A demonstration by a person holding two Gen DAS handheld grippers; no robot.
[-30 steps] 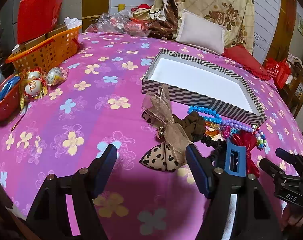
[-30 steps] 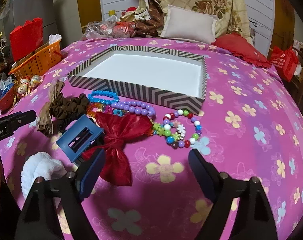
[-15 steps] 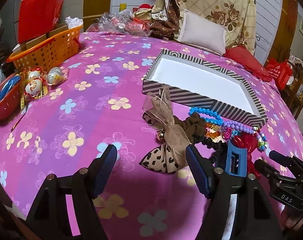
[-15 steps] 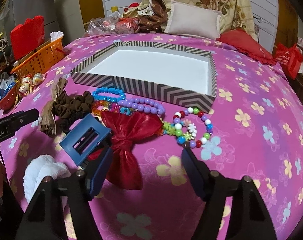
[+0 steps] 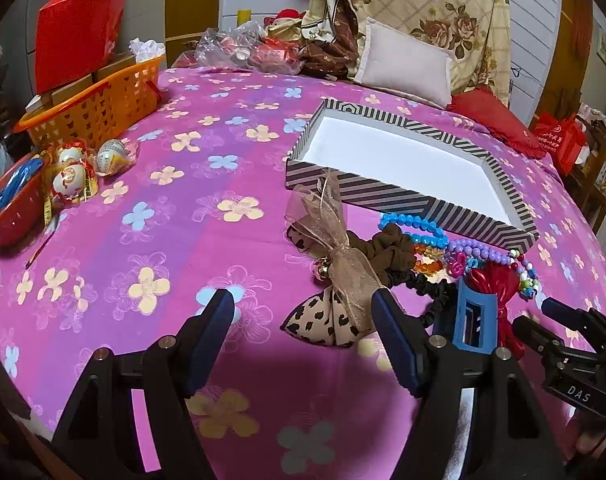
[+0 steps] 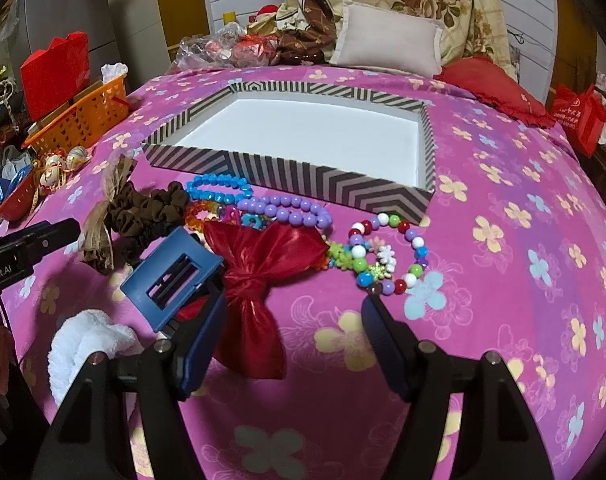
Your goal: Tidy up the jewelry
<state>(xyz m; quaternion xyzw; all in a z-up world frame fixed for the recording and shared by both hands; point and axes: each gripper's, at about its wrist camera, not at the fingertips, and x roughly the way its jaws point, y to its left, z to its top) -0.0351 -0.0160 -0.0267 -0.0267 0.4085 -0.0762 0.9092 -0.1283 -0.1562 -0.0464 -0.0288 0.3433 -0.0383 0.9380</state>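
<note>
Red bow (image 6: 259,280) partly hides the beads – right gripper (image 6: 293,344) jaws released; left gripper (image 5: 303,336) too (nothing held).

You see a pink bedspread (image 6: 503,168) printed with yellow and blue flowers, a black-and-white striped box (image 6: 343,184) with a white inside, a shiny red bow (image 6: 259,276), a blue claw clip (image 6: 171,276), purple beads (image 6: 291,210), and a leopard-print bow (image 5: 323,316).
</note>
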